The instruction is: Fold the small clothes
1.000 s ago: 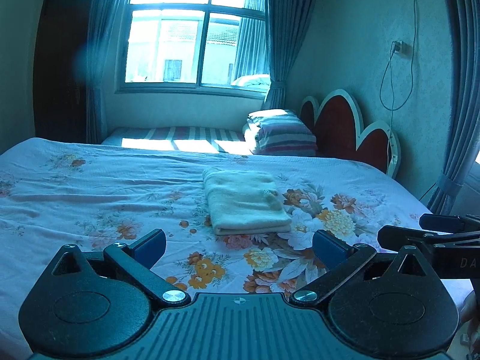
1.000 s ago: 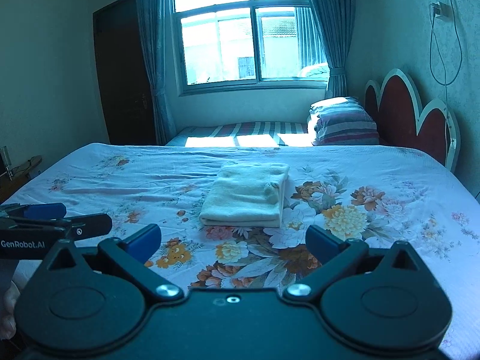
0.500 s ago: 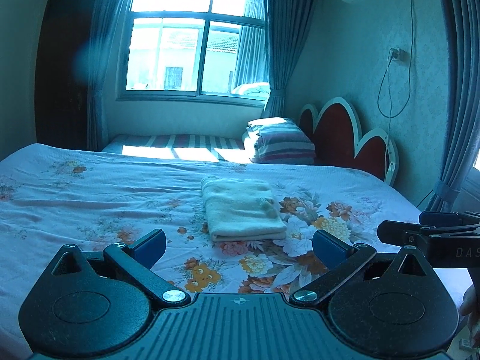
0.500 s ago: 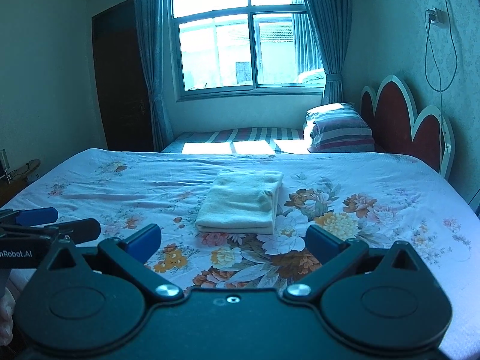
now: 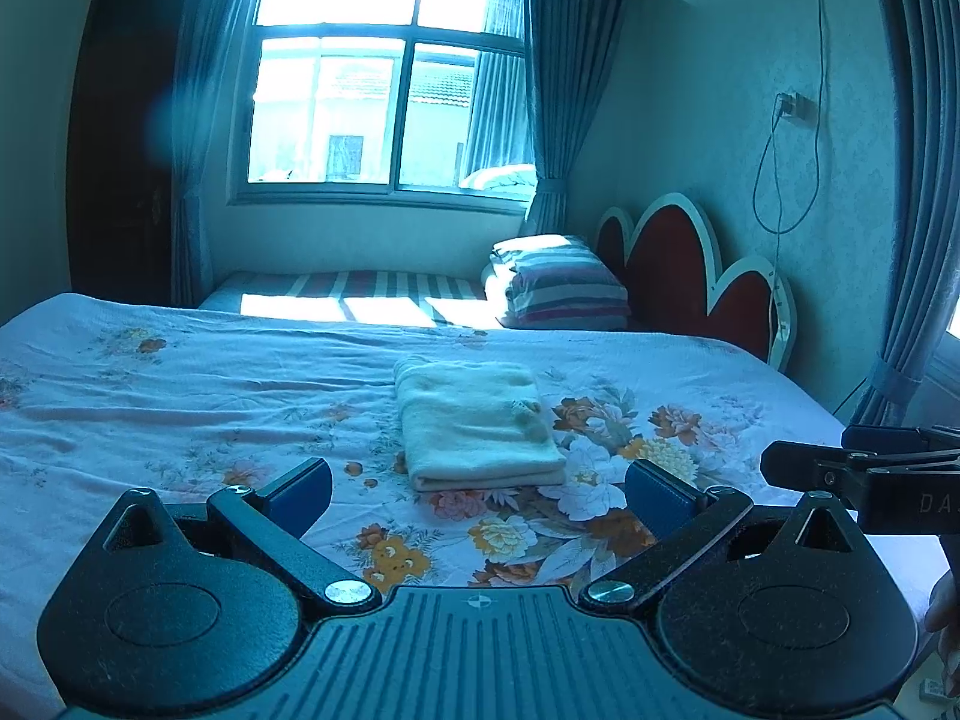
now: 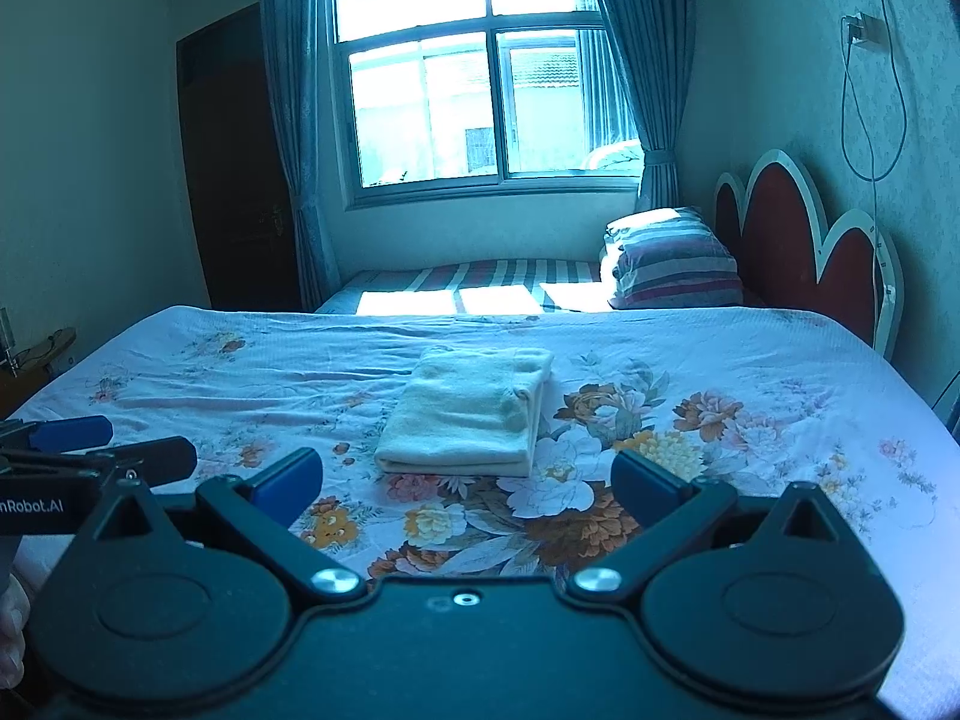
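Note:
A pale cream garment (image 5: pixel 474 423) lies folded into a neat rectangle on the flowered bedsheet (image 5: pixel 180 396), near the middle of the bed; the right wrist view shows the same folded garment (image 6: pixel 471 414). My left gripper (image 5: pixel 478 495) hangs open over the near part of the bed, short of the garment, nothing between its blue pads. My right gripper (image 6: pixel 465 487) is open too and also stands back from the garment. Each gripper shows at the edge of the other's view: the right gripper (image 5: pixel 864 468) and the left gripper (image 6: pixel 102 450).
A stack of striped pillows (image 5: pixel 558 288) sits beside the red and white headboard (image 5: pixel 690 276) on a second striped bed under the window (image 5: pixel 390 78). Curtains hang at the right, a dark door (image 6: pixel 240 168) at the left. A hand's edge (image 5: pixel 945 618) shows lower right.
Both grippers have drawn back and tilted up from the bed, so the folded garment looks smaller and farther off. The garment itself has not moved.

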`<state>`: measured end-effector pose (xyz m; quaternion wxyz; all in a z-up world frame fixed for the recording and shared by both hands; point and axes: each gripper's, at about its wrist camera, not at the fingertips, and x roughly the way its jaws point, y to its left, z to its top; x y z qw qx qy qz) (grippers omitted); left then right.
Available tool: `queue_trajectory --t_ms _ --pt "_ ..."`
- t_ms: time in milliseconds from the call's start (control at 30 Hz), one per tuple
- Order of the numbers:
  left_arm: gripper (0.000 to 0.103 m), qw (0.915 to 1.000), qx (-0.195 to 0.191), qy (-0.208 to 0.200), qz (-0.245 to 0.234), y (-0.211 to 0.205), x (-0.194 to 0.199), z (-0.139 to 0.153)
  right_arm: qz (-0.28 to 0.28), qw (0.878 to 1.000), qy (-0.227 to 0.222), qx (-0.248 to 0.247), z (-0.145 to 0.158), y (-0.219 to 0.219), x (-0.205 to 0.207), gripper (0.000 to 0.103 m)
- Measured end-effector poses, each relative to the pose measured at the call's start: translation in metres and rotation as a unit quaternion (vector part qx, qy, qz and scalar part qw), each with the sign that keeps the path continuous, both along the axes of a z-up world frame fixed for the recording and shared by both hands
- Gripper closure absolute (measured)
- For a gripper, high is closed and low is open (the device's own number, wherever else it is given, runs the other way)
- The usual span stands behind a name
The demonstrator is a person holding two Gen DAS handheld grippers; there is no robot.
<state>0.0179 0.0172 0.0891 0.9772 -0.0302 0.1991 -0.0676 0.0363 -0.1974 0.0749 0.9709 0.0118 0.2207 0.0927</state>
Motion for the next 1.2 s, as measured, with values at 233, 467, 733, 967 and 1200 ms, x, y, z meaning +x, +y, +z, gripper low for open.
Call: queue_trajectory --t_ms 233,467,733,967,1200 --pt "0.000 1.0000 0.002 0.001 -0.004 -0.0032 0.0032 0.0003 0.000 1.000 0.001 0.002 -0.0012 -0.0002 0.0011 0.001" --pt "0.000 1.0000 0.004 -0.004 -0.007 -0.0082 0.0042 0.0018 -0.010 1.000 -0.001 0.002 -0.0010 -0.0042 0.0004 0.001" --pt "0.000 1.0000 0.004 -0.003 -0.004 -0.0080 0.0012 0.0004 -0.010 1.000 -0.004 -0.001 0.0005 -0.0014 -0.0010 0.001" --pt "0.000 0.9999 0.007 -0.006 -0.004 -0.0097 0.0021 0.0020 -0.007 1.000 -0.006 -0.001 0.0010 -0.0021 -0.0001 0.001" --pt "0.000 1.0000 0.005 -0.005 -0.004 -0.0094 0.0029 0.0018 -0.005 1.000 -0.004 0.000 0.0003 -0.0033 0.0015 0.001"
